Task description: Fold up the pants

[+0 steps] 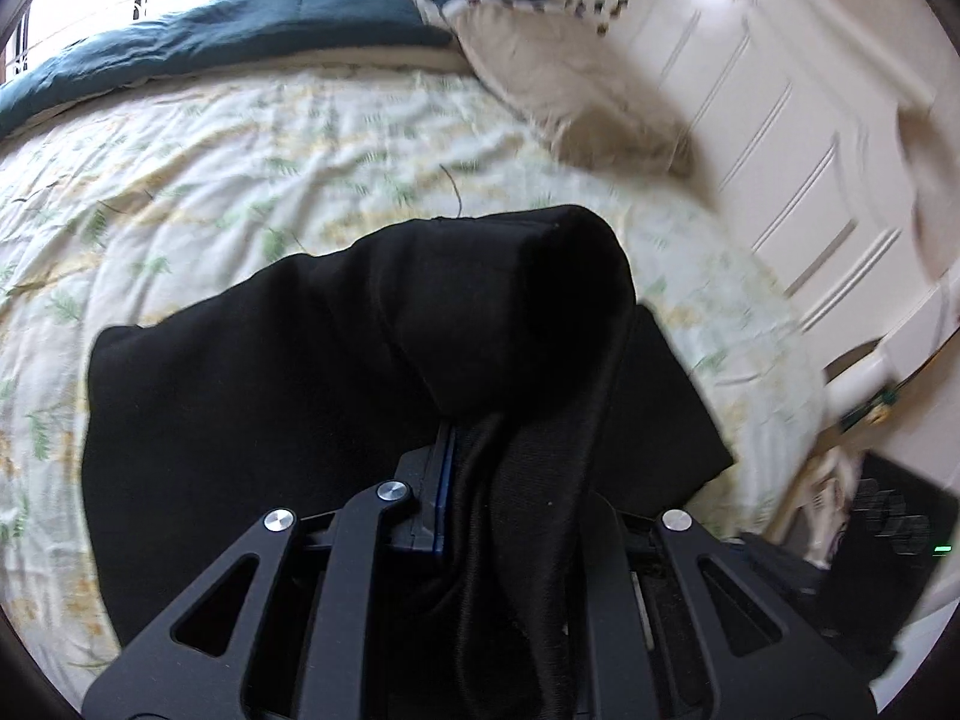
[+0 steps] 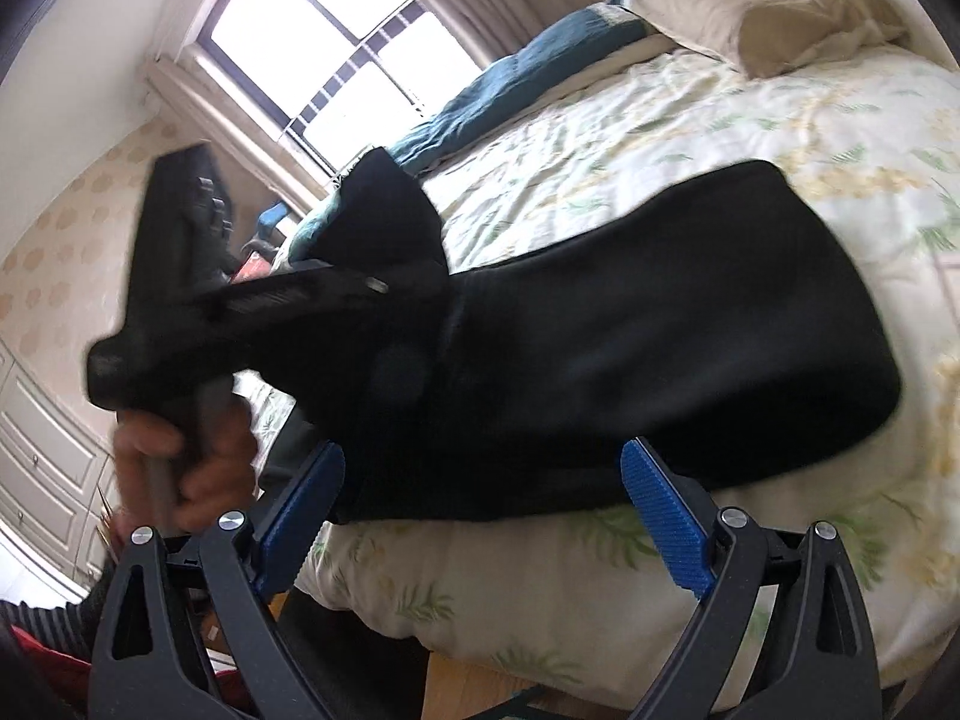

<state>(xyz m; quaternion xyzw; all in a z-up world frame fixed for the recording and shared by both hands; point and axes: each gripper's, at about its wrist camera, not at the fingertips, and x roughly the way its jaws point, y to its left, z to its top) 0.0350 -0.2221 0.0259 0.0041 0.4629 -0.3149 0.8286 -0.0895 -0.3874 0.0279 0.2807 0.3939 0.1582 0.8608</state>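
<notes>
nearest, left wrist view: left gripper [image 1: 480, 450] clamped on a bunched fold of black pants [image 1: 336, 372]; fingertips buried under the cloth, only a sliver of blue pad visible. right wrist view: right gripper [image 2: 486, 516] with blue pads [image 2: 663, 525] spread wide apart, nothing between them, poised over the near edge of the pants [image 2: 660, 348]. pants draped across floral bedspread [image 2: 750, 120], one end lifted; folds lost in the black. left gripper [image 2: 252, 294] and hand [image 2: 180, 468] motion-blurred. beyond: beige pillow [image 1: 570, 90], teal blanket [image 1: 240, 24], white headboard [image 1: 780, 120], window [image 2: 336, 54] overexposed.
</notes>
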